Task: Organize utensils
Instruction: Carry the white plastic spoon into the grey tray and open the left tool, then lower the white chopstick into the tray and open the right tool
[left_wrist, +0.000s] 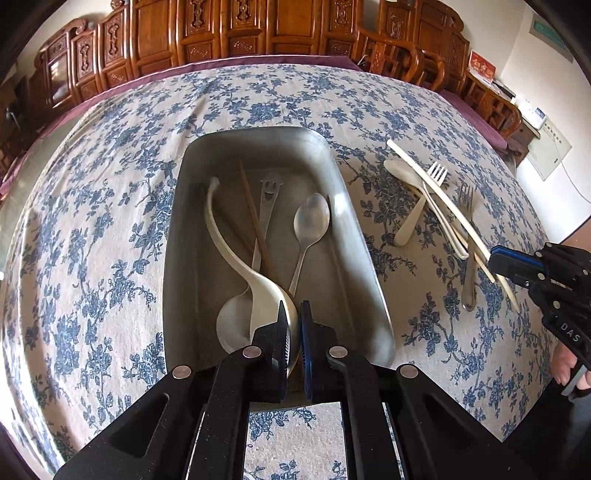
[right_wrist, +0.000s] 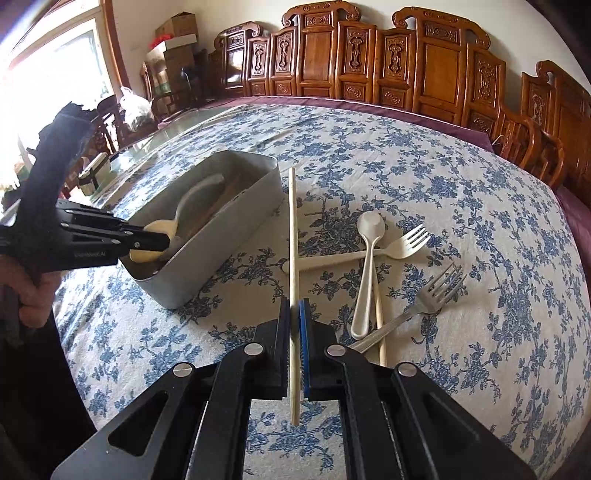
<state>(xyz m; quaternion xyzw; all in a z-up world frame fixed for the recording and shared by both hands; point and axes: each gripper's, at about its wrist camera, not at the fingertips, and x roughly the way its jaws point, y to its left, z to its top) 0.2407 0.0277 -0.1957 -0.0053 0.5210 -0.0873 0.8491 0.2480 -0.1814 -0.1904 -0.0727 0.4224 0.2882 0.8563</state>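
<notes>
A metal tray sits mid-table and holds a white ladle, brown chopsticks, a smiley-handled metal ladle and a metal spoon. My left gripper is shut on the ladle's bowel rim at the tray's near end; it also shows in the right wrist view. My right gripper is shut on a pale chopstick, held above the cloth right of the tray. In the left wrist view the right gripper sits at that chopstick's near end.
On the floral tablecloth right of the tray lie a white spoon, a white fork, a metal fork and another pale chopstick. Carved wooden chairs line the table's far side.
</notes>
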